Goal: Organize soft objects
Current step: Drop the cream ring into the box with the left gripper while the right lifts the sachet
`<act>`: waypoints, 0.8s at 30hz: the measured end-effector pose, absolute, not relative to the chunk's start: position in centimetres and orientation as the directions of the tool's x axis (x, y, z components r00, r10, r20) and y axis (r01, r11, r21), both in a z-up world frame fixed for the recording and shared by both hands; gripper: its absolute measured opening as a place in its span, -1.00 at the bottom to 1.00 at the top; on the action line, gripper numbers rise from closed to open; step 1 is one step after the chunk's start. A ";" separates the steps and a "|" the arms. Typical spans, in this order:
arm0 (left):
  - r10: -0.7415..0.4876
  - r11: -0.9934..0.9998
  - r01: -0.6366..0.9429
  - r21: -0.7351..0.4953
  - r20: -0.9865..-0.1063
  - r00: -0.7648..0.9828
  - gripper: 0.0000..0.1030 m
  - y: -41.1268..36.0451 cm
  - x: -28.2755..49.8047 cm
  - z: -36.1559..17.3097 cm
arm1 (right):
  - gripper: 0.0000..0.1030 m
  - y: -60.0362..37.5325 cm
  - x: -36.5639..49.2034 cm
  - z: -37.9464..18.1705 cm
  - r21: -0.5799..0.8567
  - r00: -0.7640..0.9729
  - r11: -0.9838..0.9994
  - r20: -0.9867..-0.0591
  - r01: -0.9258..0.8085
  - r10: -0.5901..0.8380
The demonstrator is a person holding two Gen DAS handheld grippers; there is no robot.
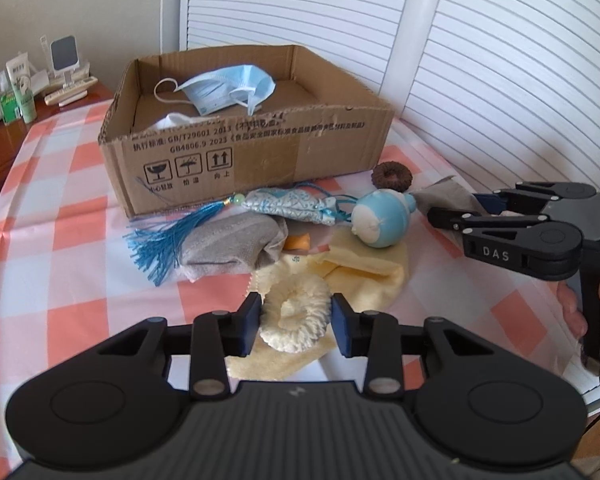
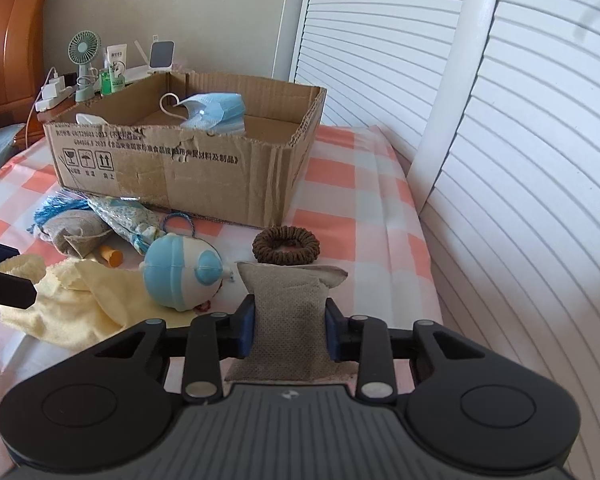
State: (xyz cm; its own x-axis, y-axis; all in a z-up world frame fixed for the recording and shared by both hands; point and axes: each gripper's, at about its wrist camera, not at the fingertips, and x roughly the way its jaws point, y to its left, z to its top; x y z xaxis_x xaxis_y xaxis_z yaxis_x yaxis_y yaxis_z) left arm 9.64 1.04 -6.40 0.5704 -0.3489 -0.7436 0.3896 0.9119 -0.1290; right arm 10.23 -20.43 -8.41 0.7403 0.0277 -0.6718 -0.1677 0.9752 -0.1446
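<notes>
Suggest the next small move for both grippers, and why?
Probably lift both straight up. The left gripper has its pads against the cream scrunchie, the right gripper pinches the grey pouch, and both items still lie on the checked cloth, short of the cardboard box.

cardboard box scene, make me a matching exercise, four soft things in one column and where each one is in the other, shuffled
Things:
1. blue face mask
2. cream scrunchie
3. grey pouch
4. brown scrunchie

Places:
A. squeezed between the right gripper pads
B. lying loose on the checked cloth near the box corner
C. inside the cardboard box
D. between the left gripper pads

Pairs: 1-C, 2-D, 3-A, 4-B
</notes>
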 end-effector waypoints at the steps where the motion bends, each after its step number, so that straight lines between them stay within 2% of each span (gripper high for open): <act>1: -0.348 0.910 0.396 -0.121 -0.742 0.573 -0.30 1.1 9.5 -6.2 | -0.27 -20.6 10.0 -7.9 -0.141 0.744 0.976 -0.667 -0.169 0.033; 13: -0.327 0.902 0.431 -0.019 -0.681 0.655 -0.30 1.6 11.7 -1.6 | -0.27 -20.9 8.8 -2.3 -0.099 0.786 0.969 -0.606 -0.226 0.122; 18: -0.287 0.910 0.411 0.054 -0.634 0.719 -0.30 1.6 16.3 0.7 | -0.27 -20.4 9.1 -1.3 -0.095 0.795 0.965 -0.590 -0.244 0.143; 24: -0.228 0.929 0.360 0.084 -0.638 0.735 -0.29 1.4 23.2 1.0 | -0.27 -19.7 9.6 -0.9 -0.111 0.797 0.960 -0.585 -0.258 0.147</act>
